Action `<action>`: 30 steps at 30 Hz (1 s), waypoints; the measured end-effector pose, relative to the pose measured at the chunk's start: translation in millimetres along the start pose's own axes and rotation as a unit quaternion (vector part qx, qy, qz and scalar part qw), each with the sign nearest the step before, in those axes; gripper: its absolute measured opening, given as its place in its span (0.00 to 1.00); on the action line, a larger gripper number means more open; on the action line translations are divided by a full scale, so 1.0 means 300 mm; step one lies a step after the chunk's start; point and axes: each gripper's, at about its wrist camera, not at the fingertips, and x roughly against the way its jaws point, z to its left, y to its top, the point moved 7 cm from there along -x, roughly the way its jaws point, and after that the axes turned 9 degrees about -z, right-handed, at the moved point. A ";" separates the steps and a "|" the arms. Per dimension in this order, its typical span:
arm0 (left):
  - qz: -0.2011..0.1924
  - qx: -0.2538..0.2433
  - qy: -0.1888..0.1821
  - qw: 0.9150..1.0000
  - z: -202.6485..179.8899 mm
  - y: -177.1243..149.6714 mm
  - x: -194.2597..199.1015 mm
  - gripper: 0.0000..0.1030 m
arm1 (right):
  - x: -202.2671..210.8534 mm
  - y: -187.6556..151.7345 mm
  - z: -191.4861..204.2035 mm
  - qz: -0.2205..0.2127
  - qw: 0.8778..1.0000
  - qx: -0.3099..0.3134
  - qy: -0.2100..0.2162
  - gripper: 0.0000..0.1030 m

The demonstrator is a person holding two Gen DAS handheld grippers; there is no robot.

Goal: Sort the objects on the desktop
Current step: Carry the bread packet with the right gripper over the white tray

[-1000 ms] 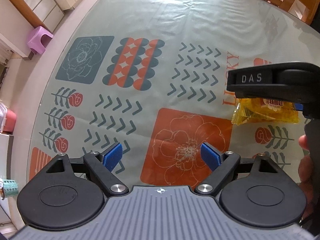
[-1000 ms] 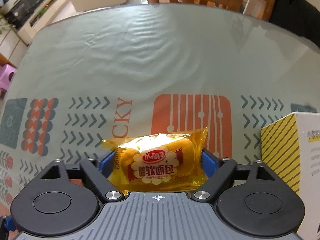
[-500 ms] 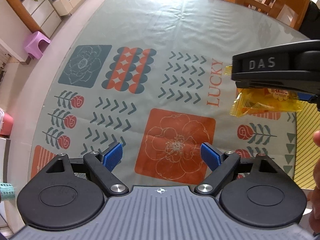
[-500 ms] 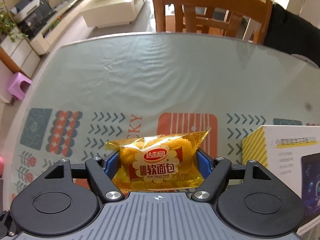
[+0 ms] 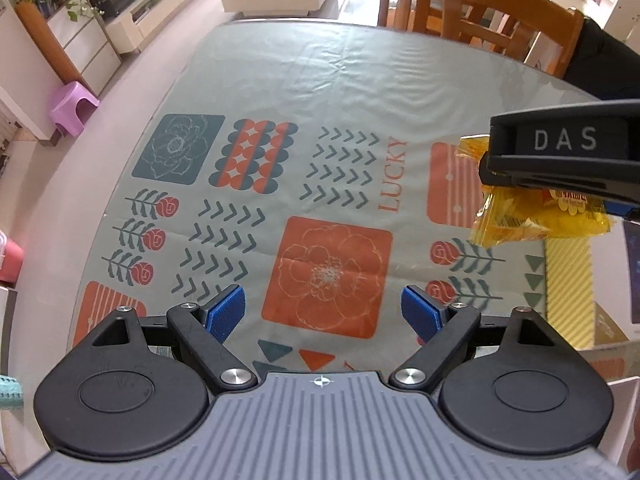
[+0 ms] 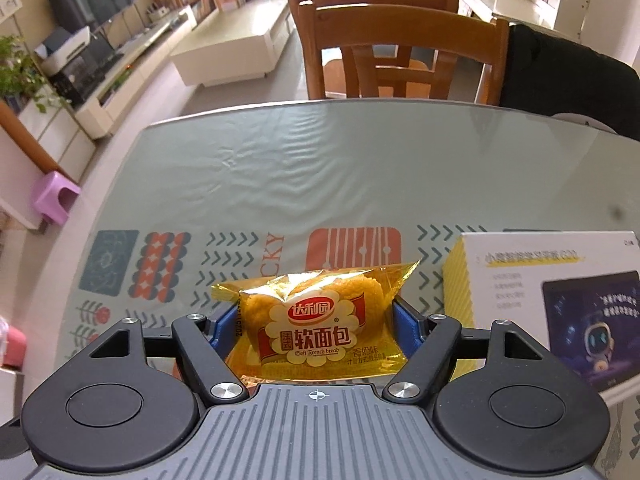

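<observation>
Lifted higher than a second ago, the right gripper (image 6: 316, 330) now carries the bread packet (image 6: 316, 328) well above the tablecloth, and the white box (image 6: 560, 304) shows far more of its printed lid than it did. Its blue pads (image 6: 402, 326) press into both short ends of the yellow wrapper, so the soft roll sits crosswise between them with the label facing up; gripping the ends probably keeps the bread from being crushed. The left gripper (image 5: 324, 314) hangs spread and empty over the orange flower square, seemingly kept clear while the other hand works.

Outward from the tongs, the patterned table (image 5: 280, 80) is bare of other items in the left view, with wooden chairs (image 6: 400, 48) at its far edge.

Only the right wrist view reads the packet's label and the box's tablet picture. Only the left wrist view sees the packet (image 5: 536, 220) from the side, hanging free in the air under the right tool's body, beside the box's yellow striped edge (image 5: 568, 280).
</observation>
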 end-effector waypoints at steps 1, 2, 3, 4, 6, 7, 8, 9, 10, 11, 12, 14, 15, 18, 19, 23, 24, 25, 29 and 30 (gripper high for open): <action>-0.002 0.000 -0.001 1.000 -0.005 -0.004 0.013 1.00 | 0.017 -0.006 -0.007 -0.001 1.000 -0.002 0.001 0.71; -0.004 -0.001 -0.003 1.000 -0.011 -0.009 0.026 1.00 | 0.033 -0.014 -0.015 -0.001 1.000 -0.003 0.002 0.71; -0.006 -0.002 -0.005 1.000 -0.017 -0.014 0.039 1.00 | 0.047 -0.024 -0.024 0.000 1.000 -0.005 0.004 0.71; -0.008 -0.003 -0.006 1.000 -0.023 -0.020 0.052 1.00 | 0.062 -0.034 -0.032 0.001 1.000 -0.008 0.006 0.71; -0.011 -0.005 -0.009 1.000 -0.034 -0.036 0.076 1.00 | 0.088 -0.054 -0.050 0.003 1.000 -0.010 0.007 0.70; -0.011 -0.006 -0.011 1.000 -0.039 -0.045 0.087 1.00 | 0.106 -0.069 -0.062 0.003 1.000 -0.008 0.005 0.70; -0.011 -0.007 -0.012 1.000 -0.044 -0.054 0.096 1.00 | 0.123 -0.083 -0.075 0.003 1.000 -0.007 0.003 0.70; -0.011 -0.009 -0.013 1.000 -0.048 -0.065 0.106 1.00 | 0.139 -0.097 -0.089 0.003 1.000 -0.005 0.001 0.70; -0.011 -0.010 -0.014 1.000 -0.052 -0.076 0.115 1.00 | 0.155 -0.111 -0.105 0.003 1.000 -0.005 0.000 0.70; -0.011 -0.011 -0.015 1.000 -0.056 -0.089 0.123 1.00 | 0.172 -0.126 -0.121 0.004 1.000 -0.006 -0.003 0.70; -0.010 -0.012 -0.015 1.000 -0.059 -0.102 0.130 1.00 | 0.189 -0.145 -0.142 0.005 1.000 -0.007 -0.006 0.70; -0.007 -0.014 -0.017 1.000 -0.065 -0.130 0.141 1.00 | 0.219 -0.183 -0.183 0.008 1.000 -0.007 -0.015 0.70; -0.005 -0.015 -0.017 1.000 -0.068 -0.144 0.146 1.00 | 0.235 -0.202 -0.204 0.009 1.000 -0.008 -0.019 0.70; -0.002 -0.020 -0.020 1.000 -0.080 -0.182 0.161 1.00 | 0.280 -0.264 -0.273 0.015 0.999 -0.015 -0.032 0.70; -0.001 -0.022 -0.021 1.000 -0.086 -0.193 0.166 1.00 | 0.290 -0.284 -0.295 0.018 0.999 -0.019 -0.036 0.69; -0.001 -0.030 -0.026 0.999 -0.111 -0.228 0.189 1.00 | 0.320 -0.371 -0.365 0.033 0.998 -0.036 -0.046 0.69; -0.001 -0.033 -0.028 0.999 -0.118 -0.235 0.194 1.00 | 0.325 -0.392 -0.380 0.037 0.997 -0.040 -0.048 0.69; -0.002 -0.036 -0.029 0.999 -0.125 -0.241 0.199 1.00 | 0.325 -0.411 -0.391 0.042 0.997 -0.042 -0.049 0.68; -0.004 -0.047 -0.034 0.998 -0.159 -0.263 0.220 1.00 | 0.316 -0.483 -0.429 0.059 0.995 -0.054 -0.053 0.68; -0.004 -0.049 -0.035 0.998 -0.167 -0.269 0.224 1.00 | 0.313 -0.497 -0.437 0.062 0.995 -0.057 -0.053 0.68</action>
